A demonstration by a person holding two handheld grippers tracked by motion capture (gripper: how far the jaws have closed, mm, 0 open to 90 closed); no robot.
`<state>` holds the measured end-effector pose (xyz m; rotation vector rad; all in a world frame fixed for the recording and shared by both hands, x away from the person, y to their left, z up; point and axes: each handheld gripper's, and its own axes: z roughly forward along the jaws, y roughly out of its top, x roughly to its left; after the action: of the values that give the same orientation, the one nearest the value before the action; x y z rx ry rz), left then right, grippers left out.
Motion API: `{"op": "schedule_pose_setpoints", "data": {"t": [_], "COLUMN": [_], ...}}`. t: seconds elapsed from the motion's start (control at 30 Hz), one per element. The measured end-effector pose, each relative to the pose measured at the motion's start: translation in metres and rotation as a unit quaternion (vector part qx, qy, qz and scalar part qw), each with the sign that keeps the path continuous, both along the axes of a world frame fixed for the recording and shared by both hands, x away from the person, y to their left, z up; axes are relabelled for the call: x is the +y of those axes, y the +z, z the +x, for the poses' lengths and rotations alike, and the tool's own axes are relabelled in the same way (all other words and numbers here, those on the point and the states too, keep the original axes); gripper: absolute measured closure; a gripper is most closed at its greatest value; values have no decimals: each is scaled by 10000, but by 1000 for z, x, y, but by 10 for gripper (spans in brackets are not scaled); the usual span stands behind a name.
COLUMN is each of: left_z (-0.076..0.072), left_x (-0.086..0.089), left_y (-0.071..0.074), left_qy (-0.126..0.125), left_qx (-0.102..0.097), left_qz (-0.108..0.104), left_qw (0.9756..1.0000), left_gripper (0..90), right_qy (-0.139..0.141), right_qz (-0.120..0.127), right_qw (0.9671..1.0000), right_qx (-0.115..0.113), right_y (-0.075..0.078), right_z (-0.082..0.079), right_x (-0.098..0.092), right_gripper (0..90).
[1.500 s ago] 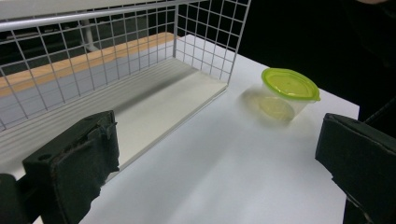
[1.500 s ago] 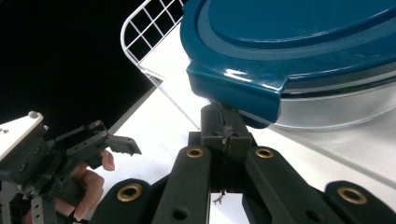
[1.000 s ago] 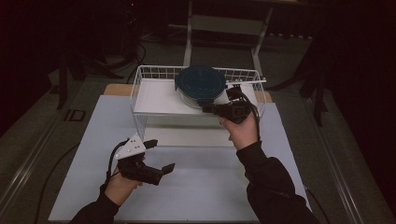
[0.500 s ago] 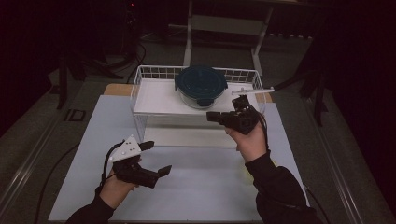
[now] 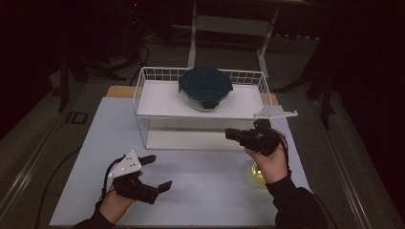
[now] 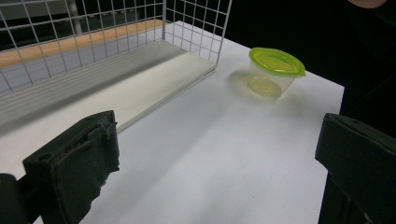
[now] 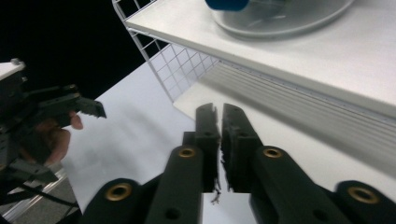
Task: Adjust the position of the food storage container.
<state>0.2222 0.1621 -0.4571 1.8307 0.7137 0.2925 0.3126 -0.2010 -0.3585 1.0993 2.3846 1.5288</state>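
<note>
A round glass container with a dark blue lid (image 5: 205,87) stands on the top shelf of a white wire rack (image 5: 143,102). My right gripper (image 5: 230,135) hovers in front of the rack's right end, below shelf height, with its jaws shut on nothing (image 7: 219,115). The glass container's base (image 7: 285,16) shows above it on the shelf. My left gripper (image 5: 158,172) is low at the front left of the mat, jaws wide open and empty (image 6: 215,163). A small clear tub with a yellow-green lid (image 6: 275,70) stands on the mat, partly hidden behind the right hand (image 5: 258,174).
A white mat (image 5: 205,191) covers the table. The rack's lower board (image 6: 140,93) lies on the mat behind the wire end panel (image 6: 196,28). The left gripper (image 7: 60,109) appears far off in the right gripper view. Dark floor and stands surround the table.
My right gripper has drawn back from beside the blue-lidded container and dropped below the shelf. The left gripper has drifted slightly toward the front edge. The container has not moved.
</note>
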Motion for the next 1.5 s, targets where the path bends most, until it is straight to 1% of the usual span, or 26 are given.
{"op": "schedule_pose_setpoints", "data": {"t": [0.07,0.1,0.17,0.23,0.3,0.4,0.53,0.57,0.6,0.63,0.67,0.73,0.8,0.87,0.9,1.0,1.03,1.07,1.13,1.17,1.27,1.33,1.4,1.43,1.5], "left_z": [1,1,1,1,0,0,-1,-1,-1,-2,-2,-2,-3,-3,-3,-3,-3,-3,-3,-3,-2,-2,-2,-2,-2], "left_x": [0,0,0,0,0,0,0,0,0,1,1,1,1,1,1,2,2,2,2,2,3,2,2,2,1], "left_y": [-3,-4,-6,-6,-6,-5,-5,-4,-4,-4,-4,-4,-4,-4,-5,-5,-5,-5,-6,-6,-7,-7,-7,-8,-8], "left_qy": [9,11,26,12,9,-37,-44,-42,-44,-45,-44,-45,-49,-54,-52,-55,-57,-59,-65,-64,-75,-74,-84,-81,-103], "left_qx": [42,51,70,55,43,41,55,53,46,48,51,48,67,79,85,83,82,69,71,76,85,78,85,82,87], "left_qz": [33,50,74,74,85,72,67,70,66,52,44,36,31,20,15,13,20,10,15,11,-22,-23,-16,-13,-2], "left_qw": [10000,10000,9999,10000,10000,10000,10000,10000,10000,10000,10000,10000,10000,10000,9999,9999,9999,10000,10000,10000,9999,9999,9999,9999,9999], "left_gripper": [0,0,0,0,0,0,0,0,0,0,0,0,0,0,0,0,0,0,0,0,0,0,0,0,0], "right_qy": [-32,-29,-73,-134,-149,-219,-349,-374,-307,-281,-331,-413,-497,-486,-507,-592,-686,-716,-911,-978,-1161,-1233,-1305,-1330,-1439], "right_qz": [-10,-1,14,27,80,72,92,134,163,236,262,233,166,249,266,208,186,174,61,10,8,-94,-166,-242,-312], "right_qw": [10000,9999,9999,9998,9997,9995,9990,9989,9992,9991,9989,9986,9981,9979,9975,9966,9960,9960,9948,9944,9927,9919,9909,9905,9889], "right_qx": [-94,-104,-131,-171,-185,-229,-267,-236,-215,-209,-216,-219,-318,-359,-418,-543,-541,-506,-444,-393,-322,-291,-279,-266,-218], "right_y": [-3,-4,-8,-11,-13,-18,-23,-24,-26,-27,-29,-33,-37,-41,-44,-50,-53,-55,-60,-62,-69,-74,-78,-80,-85], "right_z": [-5,-6,-10,-13,-16,-20,-24,-25,-26,-26,-27,-29,-31,-32,-32,-34,-35,-35,-37,-37,-38,-39,-41,-41,-42], "right_x": [-6,-8,-14,-20,-27,-34,-44,-46,-50,-53,-56,-62,-68,-76,-80,-92,-96,-101,-109,-113,-127,-135,-143,-147,-154], "right_gripper": [717,700,636,600,539,448,307,266,203,179,179,168,171,173,171,165,165,164,131,131,134,140,169,195,254]}}
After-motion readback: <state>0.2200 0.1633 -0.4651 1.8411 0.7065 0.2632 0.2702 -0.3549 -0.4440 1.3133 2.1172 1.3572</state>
